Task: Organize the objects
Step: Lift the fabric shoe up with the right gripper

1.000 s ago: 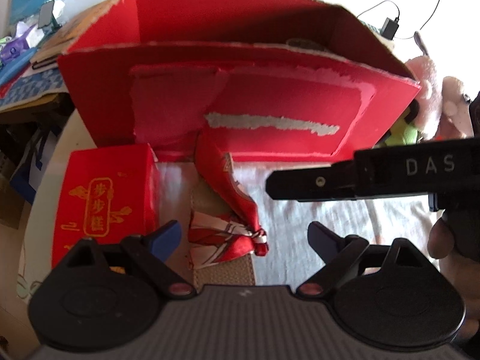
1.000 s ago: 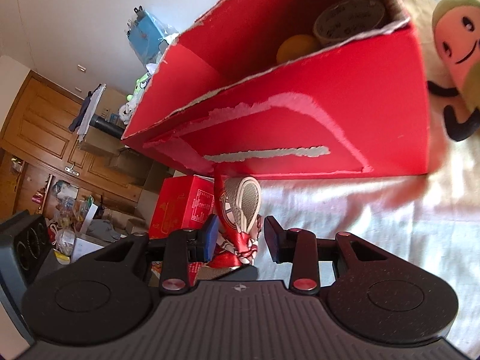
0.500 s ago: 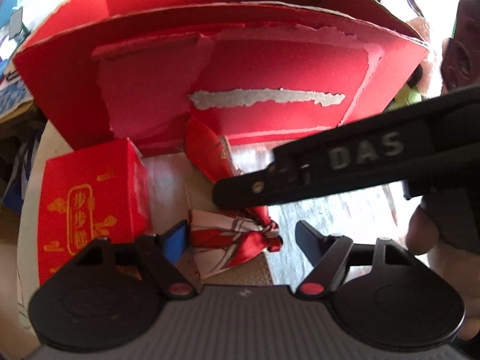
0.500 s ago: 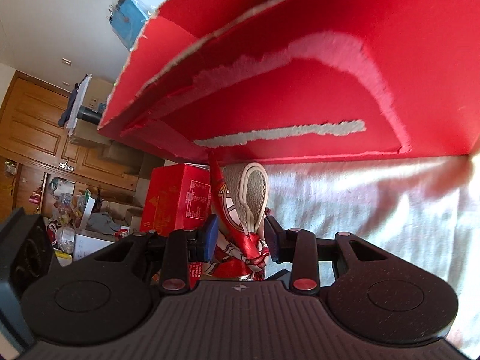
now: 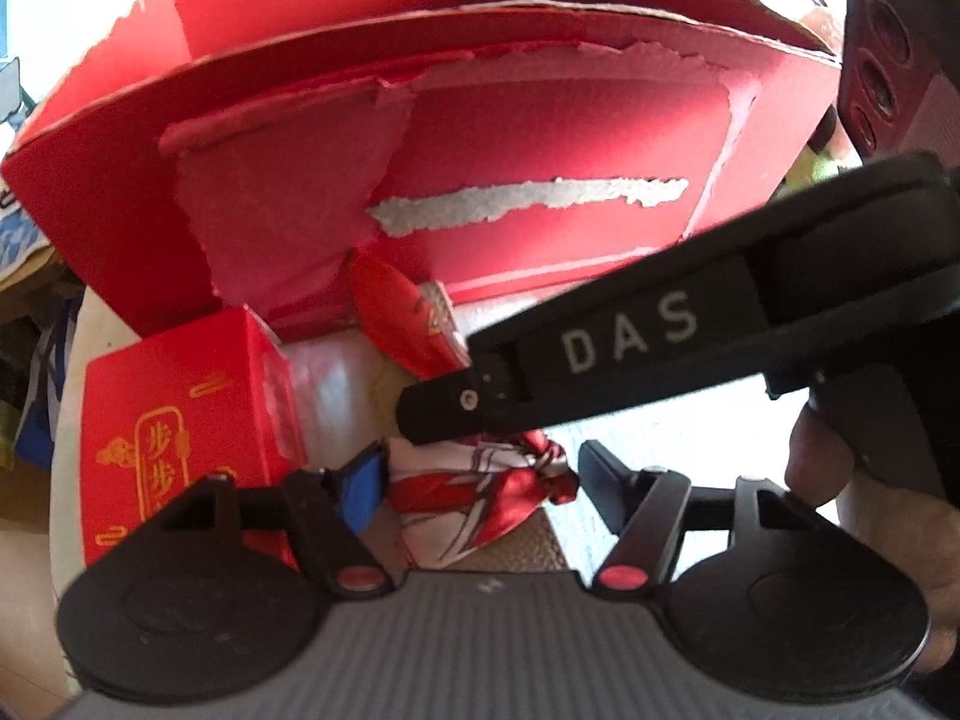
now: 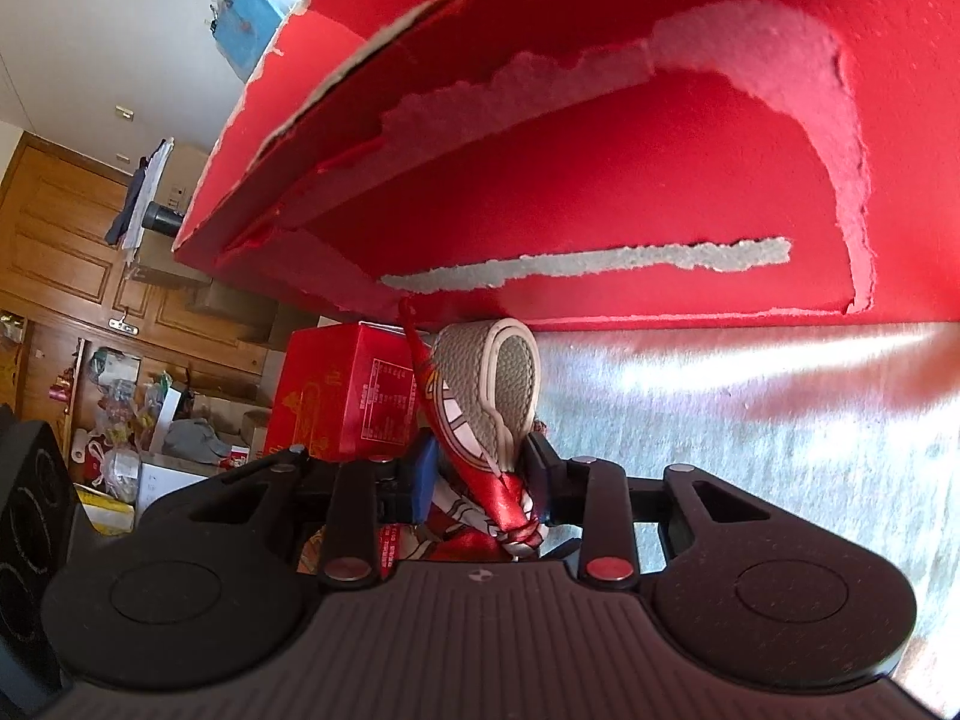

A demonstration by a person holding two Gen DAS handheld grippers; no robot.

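A tan strap with a red and white scarf (image 5: 474, 480) tied around it lies on the white cloth in front of a big torn red cardboard box (image 5: 480, 138). My left gripper (image 5: 480, 474) is open, its jaws on either side of the scarf. My right gripper (image 6: 480, 477) has closed on the strap and scarf (image 6: 486, 408). Its black finger marked DAS (image 5: 630, 336) crosses the left wrist view over the scarf. The box wall (image 6: 600, 150) fills the right wrist view.
A small red gift box (image 5: 174, 420) with gold characters stands left of the scarf and also shows in the right wrist view (image 6: 348, 396). A plush toy (image 5: 810, 162) peeks out right of the big box. Wooden cabinets (image 6: 66, 276) and clutter lie far left.
Both grippers moved closer to the scarf and the big box. My right gripper's jaws closed in from beside the strap and scarf onto them.
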